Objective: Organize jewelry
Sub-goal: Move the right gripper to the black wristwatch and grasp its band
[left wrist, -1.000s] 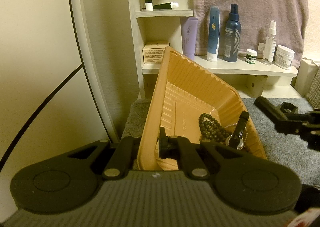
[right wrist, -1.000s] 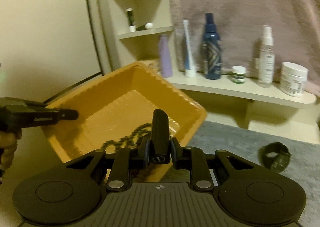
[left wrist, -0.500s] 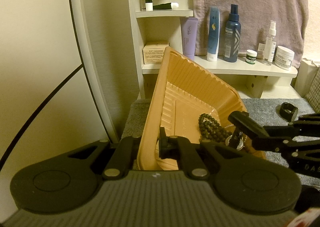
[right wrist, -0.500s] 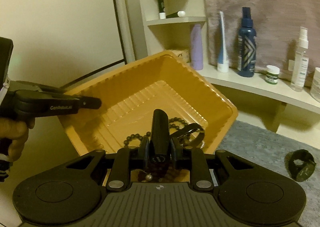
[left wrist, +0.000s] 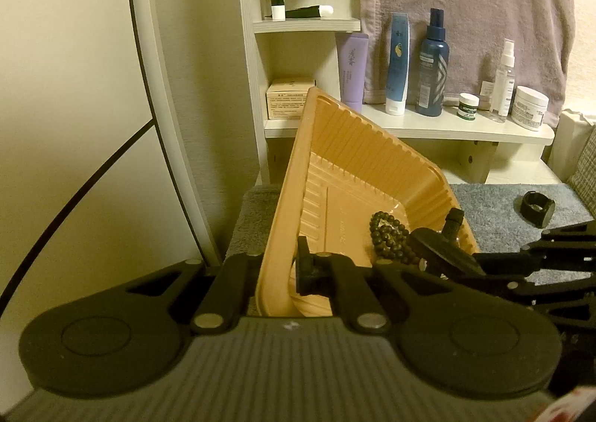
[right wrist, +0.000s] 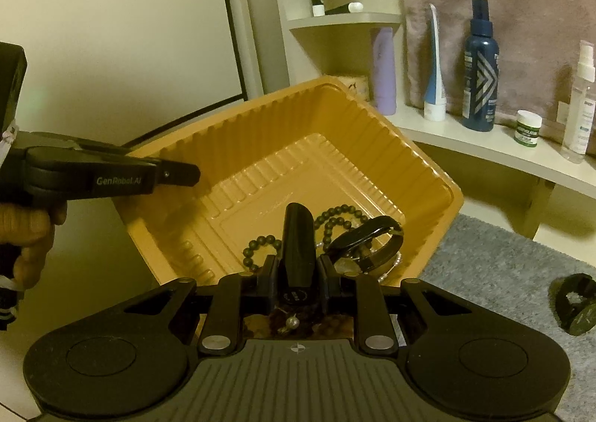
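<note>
Right gripper moved over ribbed orange plastic tray; round dark beads inside.

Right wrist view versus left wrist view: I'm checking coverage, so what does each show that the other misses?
Only the right wrist view shows the person's hand behind the left gripper, and the black bangle leaning in the orange tray.

Only the left wrist view shows the left gripper shut on the tray's rim and the white cream jar.

Both show the tilted tray, the dark bead bracelet, the small black item on the grey mat and the blue spray bottle.
</note>
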Motion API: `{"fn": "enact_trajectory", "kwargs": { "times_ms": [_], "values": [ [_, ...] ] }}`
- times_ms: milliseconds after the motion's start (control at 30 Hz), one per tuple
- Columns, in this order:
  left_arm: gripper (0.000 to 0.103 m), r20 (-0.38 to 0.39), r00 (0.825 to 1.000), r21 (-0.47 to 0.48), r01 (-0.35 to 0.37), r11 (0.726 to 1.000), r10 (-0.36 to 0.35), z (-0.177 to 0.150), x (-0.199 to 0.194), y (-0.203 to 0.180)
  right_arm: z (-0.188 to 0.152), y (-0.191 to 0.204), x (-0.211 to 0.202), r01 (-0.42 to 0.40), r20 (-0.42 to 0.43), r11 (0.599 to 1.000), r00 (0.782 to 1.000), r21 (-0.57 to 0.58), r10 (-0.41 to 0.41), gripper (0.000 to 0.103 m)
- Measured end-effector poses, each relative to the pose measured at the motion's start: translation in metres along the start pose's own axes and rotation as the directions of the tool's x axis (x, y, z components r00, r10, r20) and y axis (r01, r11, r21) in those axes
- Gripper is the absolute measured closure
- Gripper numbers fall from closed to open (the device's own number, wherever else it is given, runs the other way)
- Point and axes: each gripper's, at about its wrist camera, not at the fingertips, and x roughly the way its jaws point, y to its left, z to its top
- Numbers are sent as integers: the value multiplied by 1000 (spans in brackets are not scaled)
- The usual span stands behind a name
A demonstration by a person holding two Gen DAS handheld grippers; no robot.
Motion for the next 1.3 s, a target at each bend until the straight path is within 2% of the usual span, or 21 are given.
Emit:
{"fn": "enact_trajectory", "kwargs": {
  "times_ms": [133, 200, 367, 567, 733, 967, 1133, 1167, 1200, 1267, 1300],
  "values": [
    [98, -1, 1000, -1, 1, 1000, -1, 0, 0, 0, 0, -2, 4, -45, -7, 998, 999, 32, 46, 78],
    [98, -1, 1000, -2, 2, 1000, -2, 0, 0, 0, 0, -2, 1, -25, 10, 999, 1000, 37, 25, 60],
    [98, -1, 1000, -2, 2, 1000, -2, 0, 1, 1, 1, -11, -11, 36, 47, 998, 998, 54, -39, 59],
    [98, -1, 1000, -1, 3, 1000, -3, 1, 1, 0, -14, -39, -31, 141, 59, 980, 987, 140, -150, 59],
    [98, 0, 1000, 1, 2, 1000, -2, 1, 2, 0, -32, -67, -45, 249, 24, 945, 965, 213, -260, 59],
    [98, 1, 1000, 1, -1, 1000, 1, 1, 2, -1, -48, -97, -66, 348, -4, 898, 933, 268, -360, 59],
    [98, 1, 1000, 4, 0, 1000, 0, 2, 2, -2, -52, -114, -71, 429, -26, 859, 898, 279, -439, 57],
    [98, 1, 1000, 5, -1, 1000, 1, 2, 1, -2, -53, -119, -72, 438, -27, 854, 893, 282, -449, 52],
    [98, 1, 1000, 6, 0, 1000, 0, 2, 1, -2, -53, -124, -72, 449, -28, 848, 887, 283, -460, 42],
    [98, 1, 1000, 7, -1, 1000, 1, 2, 0, -2, -54, -132, -73, 467, -25, 838, 877, 282, -480, 34],
    [98, 1, 1000, 7, -2, 1000, 2, 2, 0, -2, -53, -136, -73, 474, -18, 836, 872, 276, -489, 34]
  ]
}}
